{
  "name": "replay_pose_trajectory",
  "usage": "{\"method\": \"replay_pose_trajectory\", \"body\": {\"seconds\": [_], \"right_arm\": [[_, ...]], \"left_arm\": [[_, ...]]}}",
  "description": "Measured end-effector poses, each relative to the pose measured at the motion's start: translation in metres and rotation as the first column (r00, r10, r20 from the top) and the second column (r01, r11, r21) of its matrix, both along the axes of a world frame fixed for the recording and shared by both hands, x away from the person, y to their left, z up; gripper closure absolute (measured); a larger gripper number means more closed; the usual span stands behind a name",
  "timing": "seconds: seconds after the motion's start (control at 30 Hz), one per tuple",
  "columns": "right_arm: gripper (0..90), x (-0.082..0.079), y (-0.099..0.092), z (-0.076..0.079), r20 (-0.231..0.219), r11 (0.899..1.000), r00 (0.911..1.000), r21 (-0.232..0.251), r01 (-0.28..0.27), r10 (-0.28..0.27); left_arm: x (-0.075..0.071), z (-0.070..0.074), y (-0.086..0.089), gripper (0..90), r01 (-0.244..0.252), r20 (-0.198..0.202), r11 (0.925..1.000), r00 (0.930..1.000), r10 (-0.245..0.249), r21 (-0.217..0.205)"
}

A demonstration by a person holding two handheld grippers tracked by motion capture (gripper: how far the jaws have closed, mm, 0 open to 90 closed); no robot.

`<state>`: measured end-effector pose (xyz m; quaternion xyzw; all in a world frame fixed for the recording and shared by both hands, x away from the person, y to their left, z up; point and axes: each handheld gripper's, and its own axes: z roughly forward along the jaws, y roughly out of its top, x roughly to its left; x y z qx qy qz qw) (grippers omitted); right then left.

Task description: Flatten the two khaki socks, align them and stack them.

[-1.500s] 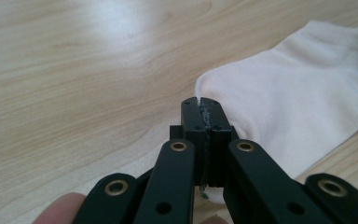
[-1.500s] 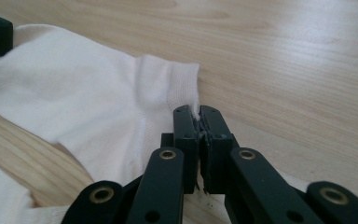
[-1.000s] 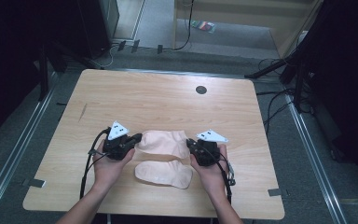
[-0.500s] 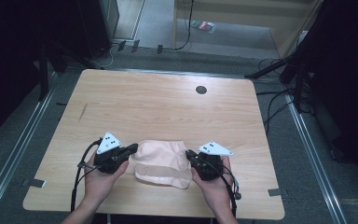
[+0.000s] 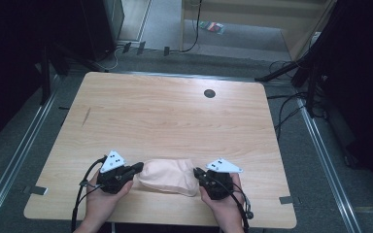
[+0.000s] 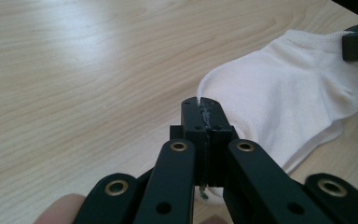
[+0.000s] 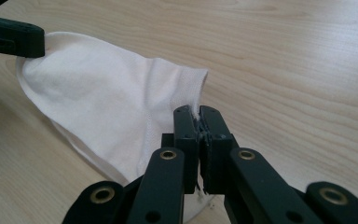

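No readable writing or labels. Sock [image 5: 167,175]: white soft knit with a ribbed cuff, folded into a rounded lump at 6 o'clock on the worktop [image 5: 175,116], which is light wood grain with a round black grommet [image 5: 209,93] at 1 o'clock. Left gripper [image 5: 135,169] jaws pinched tight on the sock's 9 o'clock edge. Right gripper [image 5: 197,173] jaws clamped on its 3 o'clock edge.
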<state>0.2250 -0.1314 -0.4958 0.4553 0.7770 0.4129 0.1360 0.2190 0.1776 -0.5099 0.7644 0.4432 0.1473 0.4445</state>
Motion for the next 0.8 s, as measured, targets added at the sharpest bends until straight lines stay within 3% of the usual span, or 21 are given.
{"method": "replay_pose_trajectory", "body": {"seconds": [0.33,0.8], "right_arm": [[87.4,-0.008,-0.003,-0.008,-0.034,1.0,0.9994,-0.008,-0.008,0.007],[87.3,-0.004,-0.003,-0.022,-0.053,0.999,0.9986,-0.036,-0.003,0.002]], "left_arm": [[0.001,-0.011,-0.004,90.0,0.021,-0.032,0.9997,0.9993,-0.02,0.013],[0.006,-0.022,-0.006,90.0,0.028,-0.059,0.999,0.9979,-0.026,0.036]]}}
